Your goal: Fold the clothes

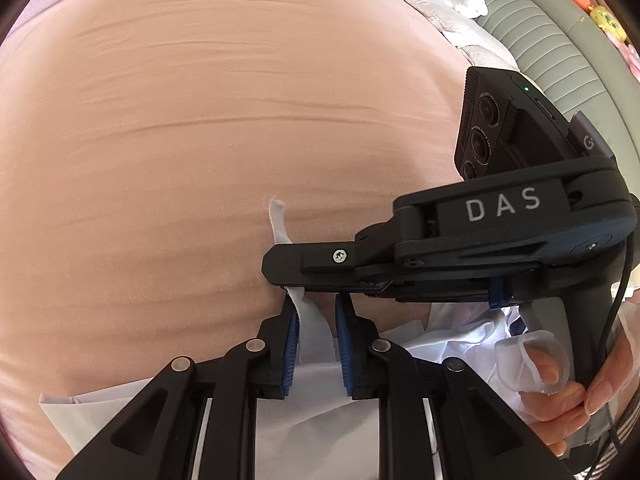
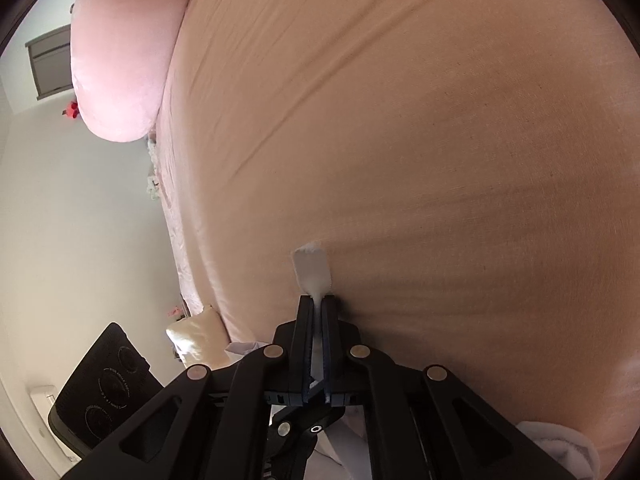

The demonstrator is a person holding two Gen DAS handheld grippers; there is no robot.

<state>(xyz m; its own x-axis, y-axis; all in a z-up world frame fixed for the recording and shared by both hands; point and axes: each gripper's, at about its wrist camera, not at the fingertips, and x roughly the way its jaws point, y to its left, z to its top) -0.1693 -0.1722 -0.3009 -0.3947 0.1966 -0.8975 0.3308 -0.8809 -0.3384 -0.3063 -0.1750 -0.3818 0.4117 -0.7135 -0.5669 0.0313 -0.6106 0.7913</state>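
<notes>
2 tools at bed (image 1: 180, 120) near edge. Right tool (image 2: 319, 312) clamped tight on white garment (image 1: 316, 408) strip. Left tool (image 1: 316, 316) nearly closed, same strip between pads, contact unclear. Step: gripping edge. Next: lift, spread flat.

A white garment (image 1: 316, 400) lies rumpled on the peach sheet (image 1: 200, 140), one strip raised.

The garment (image 1: 312, 396) lies on the bed (image 1: 200, 140), a pillow (image 2: 120, 60) beyond.
</notes>
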